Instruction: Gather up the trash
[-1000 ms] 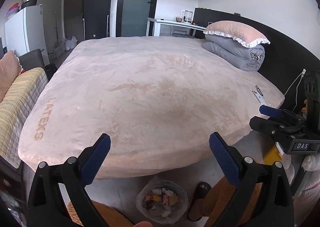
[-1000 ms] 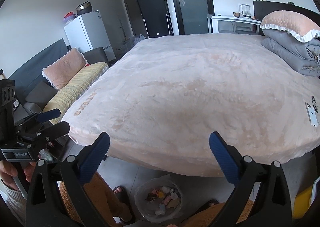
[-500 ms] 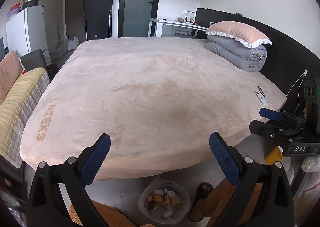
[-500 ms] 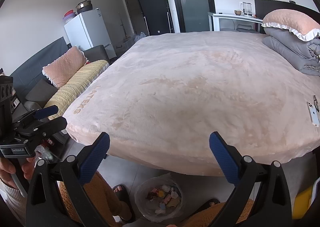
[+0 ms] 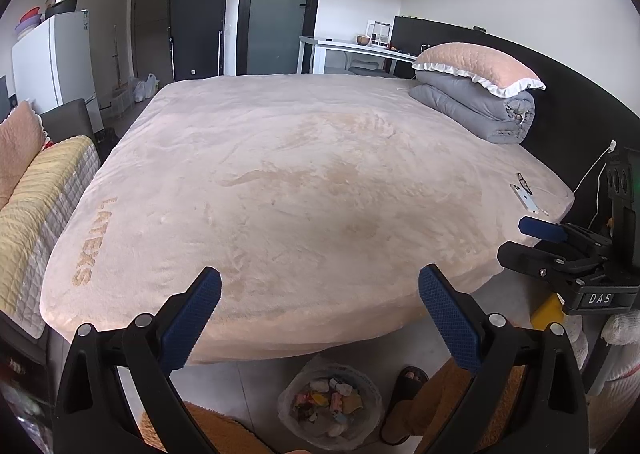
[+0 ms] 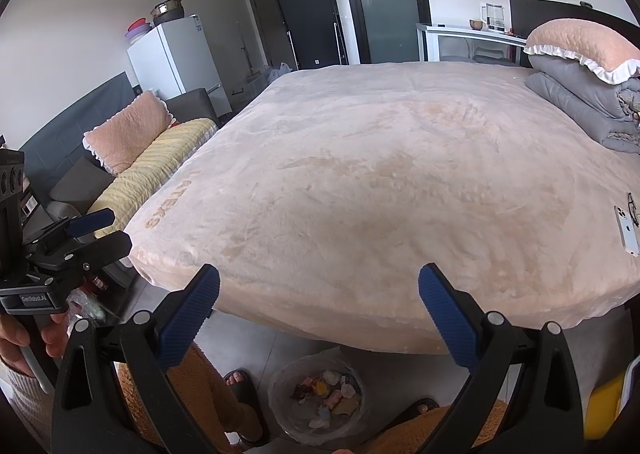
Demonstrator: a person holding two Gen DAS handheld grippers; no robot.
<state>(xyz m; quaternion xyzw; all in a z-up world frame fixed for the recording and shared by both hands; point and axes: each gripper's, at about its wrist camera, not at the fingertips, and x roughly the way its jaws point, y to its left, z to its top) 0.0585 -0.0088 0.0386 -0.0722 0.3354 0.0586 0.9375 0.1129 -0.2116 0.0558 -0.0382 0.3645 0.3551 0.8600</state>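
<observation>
A round bin (image 5: 286, 394) lined with a clear bag stands on the floor at the foot of the bed, between the person's feet. It holds several crumpled wrappers (image 5: 328, 402). My left gripper (image 5: 320, 286) hangs open above and in front of it, with nothing between its blue pads. In the right wrist view the same bin (image 6: 278, 378) and its wrappers (image 6: 324, 394) sit below my right gripper (image 6: 319, 282), which is also open and holds nothing. Each gripper shows at the edge of the other's view: the right gripper (image 5: 552, 246) and the left gripper (image 6: 80, 238).
A wide bed with a pink plush blanket (image 5: 300, 174) fills the room ahead. A white phone (image 5: 524, 198) lies near its right edge, and a pillow on a folded grey quilt (image 5: 480, 106) by the headboard. A sofa (image 6: 152, 166) stands left. Slippered feet (image 5: 404, 382) flank the bin.
Both views have drifted slightly, with the bed and pillow sliding a little to the right in the left wrist view. Both grippers stay open and empty.
</observation>
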